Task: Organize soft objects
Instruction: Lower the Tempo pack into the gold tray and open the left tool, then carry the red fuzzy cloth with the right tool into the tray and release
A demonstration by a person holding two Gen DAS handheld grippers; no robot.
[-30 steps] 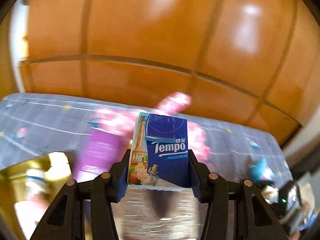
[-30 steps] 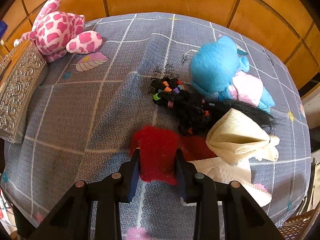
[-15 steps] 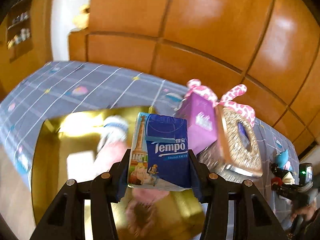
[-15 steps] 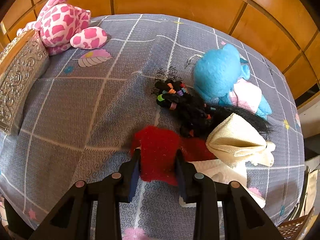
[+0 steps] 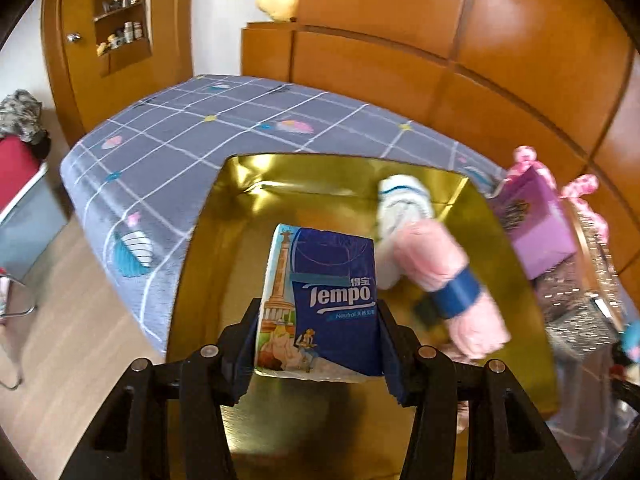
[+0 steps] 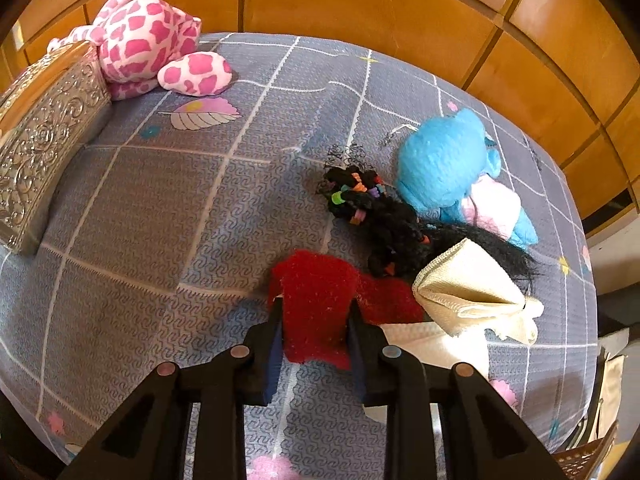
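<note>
My left gripper (image 5: 318,334) is shut on a blue Tempo tissue pack (image 5: 320,300) and holds it above an open gold box (image 5: 224,240) on the bed. In the box lie a pink rolled item with a blue band (image 5: 444,276) and a white rolled item (image 5: 404,204). My right gripper (image 6: 314,334) is shut on a red fuzzy cloth (image 6: 316,296) that rests on the bedsheet (image 6: 180,200). Beside it lie a black wig with coloured ties (image 6: 380,220), a cream towel (image 6: 468,288) and a blue plush toy (image 6: 444,164).
A pink spotted plush (image 6: 148,36) and a silver embossed box (image 6: 44,140) sit at the left of the bed. A purple box (image 5: 536,224) stands right of the gold box. Wooden panels (image 6: 360,4) back the bed. The bed edge and floor (image 5: 60,320) lie left.
My left gripper has swung left with the tissue pack, from facing the wall to above the gold box. My right gripper has stayed shut on the red cloth, barely moving.
</note>
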